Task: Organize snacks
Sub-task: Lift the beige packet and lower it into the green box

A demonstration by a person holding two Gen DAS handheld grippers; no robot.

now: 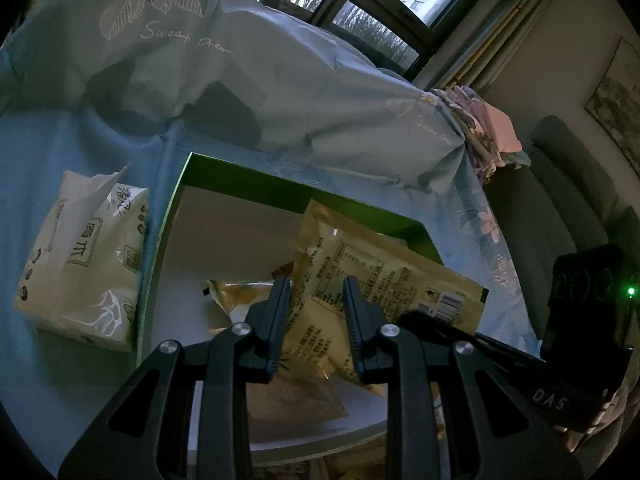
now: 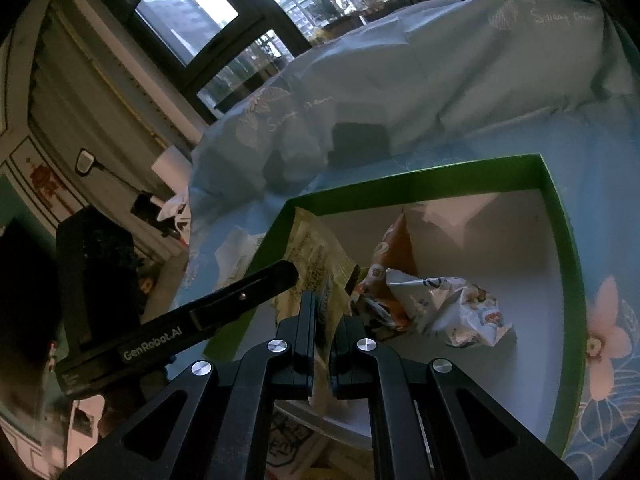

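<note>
The right gripper is pinching the lower edge of a yellow snack packet, jaws pressed together on the foil. It is carrying the packet upright over the nine o'clock wall of the green-walled box, presumably to drop it inside. The left gripper is hovering with jaws spread on either side of the same yellow snack packet, printed back facing it; whether its pads are touching the foil cannot be told in this dim light. An orange snack bag and a crumpled white snack bag are lying together on the box floor, near centre. A tissue pack is sitting outside, at nine o'clock of the box in the left view.
</note>
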